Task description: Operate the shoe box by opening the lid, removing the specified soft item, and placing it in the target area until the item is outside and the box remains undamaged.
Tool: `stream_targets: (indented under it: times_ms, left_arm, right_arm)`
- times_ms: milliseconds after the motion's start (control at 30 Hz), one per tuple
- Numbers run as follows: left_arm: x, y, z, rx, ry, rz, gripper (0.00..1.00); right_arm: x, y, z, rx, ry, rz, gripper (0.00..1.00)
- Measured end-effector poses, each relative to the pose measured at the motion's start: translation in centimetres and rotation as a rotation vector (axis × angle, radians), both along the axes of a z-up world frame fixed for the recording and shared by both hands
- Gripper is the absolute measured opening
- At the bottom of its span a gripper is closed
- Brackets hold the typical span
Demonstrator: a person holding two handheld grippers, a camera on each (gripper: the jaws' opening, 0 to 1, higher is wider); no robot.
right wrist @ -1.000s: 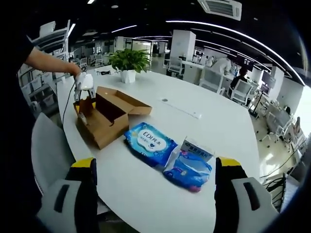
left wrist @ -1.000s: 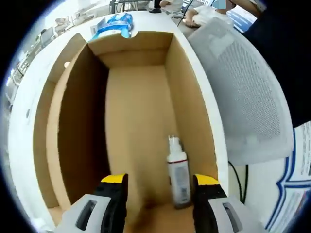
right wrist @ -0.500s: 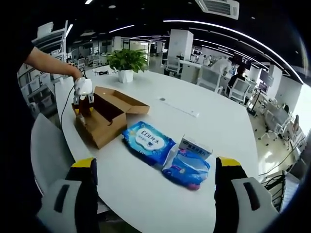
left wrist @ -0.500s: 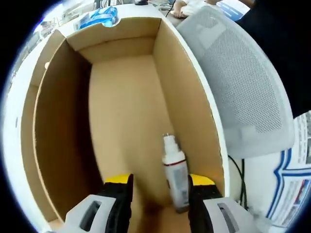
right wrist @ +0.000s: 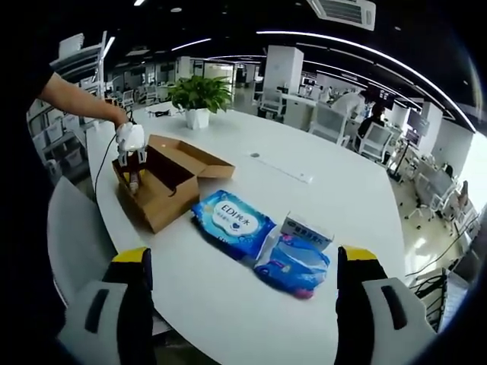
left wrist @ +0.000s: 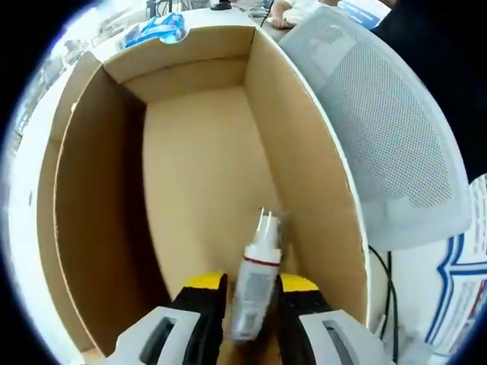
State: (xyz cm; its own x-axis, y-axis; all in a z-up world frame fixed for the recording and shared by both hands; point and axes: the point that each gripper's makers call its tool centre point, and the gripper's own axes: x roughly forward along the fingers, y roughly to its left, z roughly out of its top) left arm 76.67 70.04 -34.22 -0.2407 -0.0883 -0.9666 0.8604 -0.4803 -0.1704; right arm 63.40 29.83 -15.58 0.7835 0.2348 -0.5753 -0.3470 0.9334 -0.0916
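Observation:
An open brown shoe box point(left wrist: 304, 175) lies below me in the left gripper view, holding a white spray bottle point(left wrist: 256, 283) with a red band. My left gripper point(left wrist: 252, 286) is shut on the bottle's body, which tilts nozzle-forward off the box floor. In the right gripper view the same box point(right wrist: 163, 196) stands at the table's left with its lid point(right wrist: 194, 158) folded back, and the left gripper point(right wrist: 131, 144) reaches into its near end. My right gripper point(right wrist: 243, 262) hangs open above the table's front, holding nothing.
A blue wipes pack point(right wrist: 232, 220), a second blue pack point(right wrist: 295, 265) and a small white carton point(right wrist: 308, 230) lie on the white table point(right wrist: 304, 190). A potted plant point(right wrist: 199, 95) stands at the back. A white mesh chair point(left wrist: 388, 129) stands close beside the box.
The left jaws have closed from either side of the spray bottle onto it, and the bottle now tilts up off the box floor. The right gripper has stayed put.

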Motion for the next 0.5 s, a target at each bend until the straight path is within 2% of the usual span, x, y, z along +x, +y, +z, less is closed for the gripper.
stream_targets:
  times_ms: [500]
  left_arm:
    - [-0.02,-0.03,-0.63,-0.036,-0.015,0.041,0.21]
  right_arm:
    - [0.19,0.33,0.2,0.011,-0.011,0.004,0.96]
